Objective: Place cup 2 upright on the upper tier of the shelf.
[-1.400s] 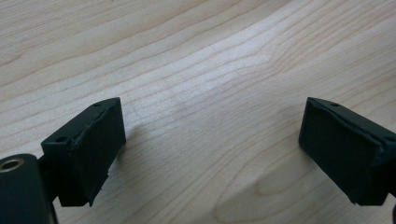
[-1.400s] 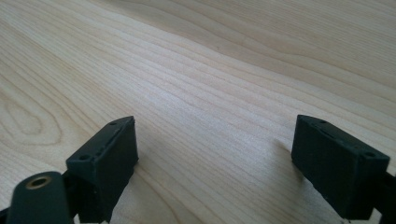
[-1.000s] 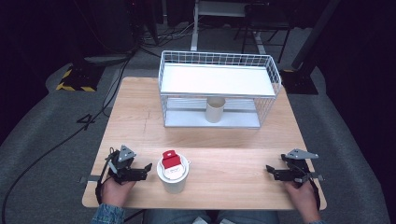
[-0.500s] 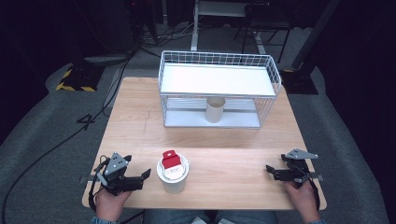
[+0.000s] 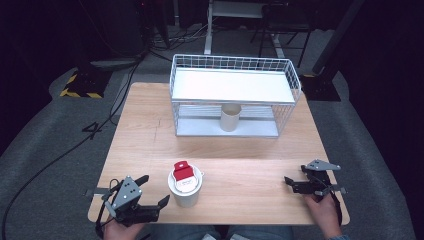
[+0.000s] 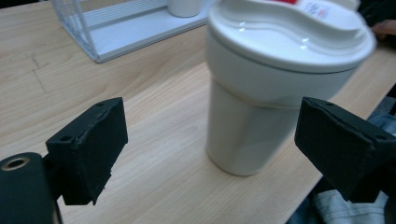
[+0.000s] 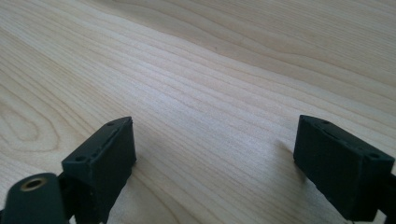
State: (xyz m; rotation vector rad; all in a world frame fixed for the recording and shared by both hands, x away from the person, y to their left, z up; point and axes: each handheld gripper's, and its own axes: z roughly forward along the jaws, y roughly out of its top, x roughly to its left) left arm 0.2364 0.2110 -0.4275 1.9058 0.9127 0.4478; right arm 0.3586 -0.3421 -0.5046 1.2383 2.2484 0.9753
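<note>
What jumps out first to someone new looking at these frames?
The white lidded cup with a red tag on its lid, near the table's front edge. The left tongs sit open just left of it, aimed at it without touching. Behind stands a white wire shelf rack with a small beige cup on its lower level.

From above the near edge, we look forward and down over the whole bench [image 5: 150, 145]. The left gripper view sits low and close, facing the lidded white cup [image 6: 261, 93] with the wire rack [image 6: 100, 23] far behind; both also appear in the high view. The right gripper view looks down at bare wood from very near.
</note>
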